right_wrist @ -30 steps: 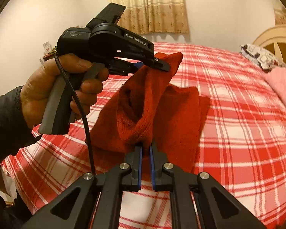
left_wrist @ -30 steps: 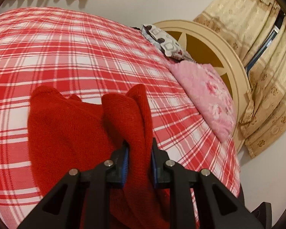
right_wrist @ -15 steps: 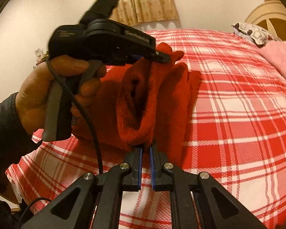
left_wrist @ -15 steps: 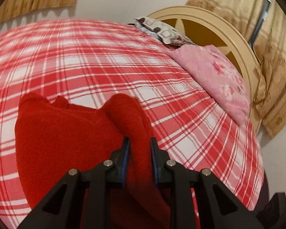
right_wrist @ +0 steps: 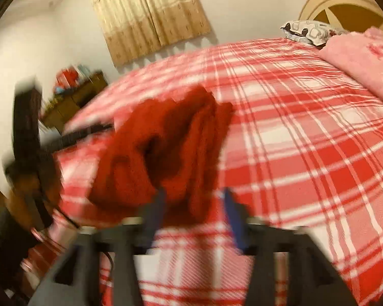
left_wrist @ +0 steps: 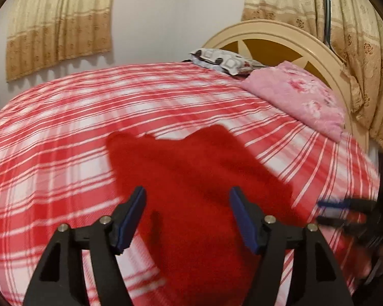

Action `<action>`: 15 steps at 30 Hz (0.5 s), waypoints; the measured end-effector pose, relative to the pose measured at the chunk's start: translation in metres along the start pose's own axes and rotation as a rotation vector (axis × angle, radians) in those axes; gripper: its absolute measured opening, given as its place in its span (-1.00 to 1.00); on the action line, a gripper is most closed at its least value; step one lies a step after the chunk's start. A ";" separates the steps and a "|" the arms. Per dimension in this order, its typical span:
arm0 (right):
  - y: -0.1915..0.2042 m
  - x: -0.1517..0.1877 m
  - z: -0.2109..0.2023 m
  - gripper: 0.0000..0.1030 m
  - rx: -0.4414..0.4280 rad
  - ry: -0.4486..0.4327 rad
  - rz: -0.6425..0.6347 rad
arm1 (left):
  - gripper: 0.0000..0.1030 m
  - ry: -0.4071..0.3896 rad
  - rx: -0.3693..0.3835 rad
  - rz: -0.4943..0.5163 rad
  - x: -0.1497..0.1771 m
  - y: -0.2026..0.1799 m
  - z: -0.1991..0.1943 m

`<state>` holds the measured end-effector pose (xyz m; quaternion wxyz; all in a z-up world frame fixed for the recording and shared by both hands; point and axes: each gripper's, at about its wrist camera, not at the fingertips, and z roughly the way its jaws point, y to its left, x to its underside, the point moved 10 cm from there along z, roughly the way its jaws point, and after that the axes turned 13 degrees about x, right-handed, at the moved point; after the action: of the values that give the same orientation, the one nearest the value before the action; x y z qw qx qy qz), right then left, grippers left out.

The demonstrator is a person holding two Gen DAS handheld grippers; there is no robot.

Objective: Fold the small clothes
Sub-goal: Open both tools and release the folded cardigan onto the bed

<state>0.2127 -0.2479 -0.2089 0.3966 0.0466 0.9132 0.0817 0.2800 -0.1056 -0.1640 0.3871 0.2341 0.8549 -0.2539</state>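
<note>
red knitted garment (left_wrist: 196, 186): laid on the bed, seen at the lower centre of the left wrist view; in the right wrist view it is seen bunched in folds at centre left, blurred.
bed (left_wrist: 63, 127): covered by a red and white checked sheet that fills most of both views.
left hand-held gripper (left_wrist: 187, 216): seen at the bottom of its own view with the blue pads (left_wrist: 130, 216) spread wide; the jaws have just been opening; the garment is seen under the gap, and no pad is pressed on it.
right hand-held gripper (right_wrist: 194, 211): seen at the bottom of its own view, blurred; the jaws have just been opening and are parted; the near edge of the garment is seen between them, apparently ungripped.
pink floral pillow (left_wrist: 298, 102): placed at the upper right of the left wrist view, against the cream headboard (left_wrist: 280, 33).
patterned pillow (left_wrist: 222, 61): set just left of the pink one.
curtains (left_wrist: 58, 23): hung on the wall at the upper left of the left wrist view.
</note>
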 end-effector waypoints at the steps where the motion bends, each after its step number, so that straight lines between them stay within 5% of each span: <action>1: 0.005 -0.011 0.000 0.15 -0.029 -0.010 0.020 | 0.36 0.007 -0.012 0.000 0.006 0.004 -0.001; 5: 0.036 -0.043 0.016 0.15 -0.084 -0.014 -0.003 | 0.36 0.024 -0.033 -0.017 0.022 0.008 0.001; 7: 0.049 -0.048 0.039 0.10 -0.100 0.054 -0.002 | 0.36 0.025 -0.024 -0.030 0.025 0.007 0.004; 10: 0.051 -0.043 0.066 -0.77 -0.071 0.146 -0.003 | 0.36 0.022 -0.013 -0.034 0.026 0.003 0.004; 15: 0.016 -0.043 0.053 -0.80 0.011 0.095 0.039 | 0.57 0.026 -0.012 -0.016 0.031 0.001 0.005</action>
<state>0.2806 -0.2325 -0.2107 0.3508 0.0627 0.9303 0.0865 0.2647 -0.1011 -0.1914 0.3753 0.2281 0.8633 -0.2486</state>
